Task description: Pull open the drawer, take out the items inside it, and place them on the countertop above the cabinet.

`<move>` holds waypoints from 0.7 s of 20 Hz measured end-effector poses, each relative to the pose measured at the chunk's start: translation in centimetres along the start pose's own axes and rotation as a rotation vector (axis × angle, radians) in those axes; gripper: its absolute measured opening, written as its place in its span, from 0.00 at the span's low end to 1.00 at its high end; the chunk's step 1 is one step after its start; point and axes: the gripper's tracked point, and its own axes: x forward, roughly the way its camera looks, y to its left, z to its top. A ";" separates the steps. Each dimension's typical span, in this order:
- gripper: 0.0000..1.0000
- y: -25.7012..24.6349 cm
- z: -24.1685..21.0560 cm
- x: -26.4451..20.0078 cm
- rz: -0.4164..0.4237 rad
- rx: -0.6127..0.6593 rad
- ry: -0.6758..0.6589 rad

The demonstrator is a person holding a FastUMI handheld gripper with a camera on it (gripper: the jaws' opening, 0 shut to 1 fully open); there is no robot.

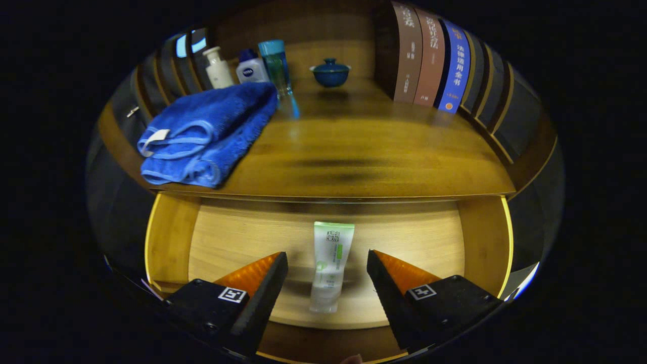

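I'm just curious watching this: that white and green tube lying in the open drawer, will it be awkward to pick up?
Probably not. The tube looks like soft plastic, so it may dent when squeezed. It lies flat, so rolling seems unlikely. It sits between the open gripper jaws, untouched.

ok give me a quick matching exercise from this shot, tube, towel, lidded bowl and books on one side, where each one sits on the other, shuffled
Things:
1. tube
2. blue towel
3. lidded bowl
4. books

Places:
A. folded on the countertop, in front of the bottles
B. standing upright at the countertop's far right
C. lying in the open drawer, between the fingers of the open gripper
D. at the back of the countertop, between the bottles and the books

Pairs: 1-C, 2-A, 3-D, 4-B
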 end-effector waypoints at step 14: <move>0.68 -0.3 -3.1 5.3 -0.052 -0.017 0.184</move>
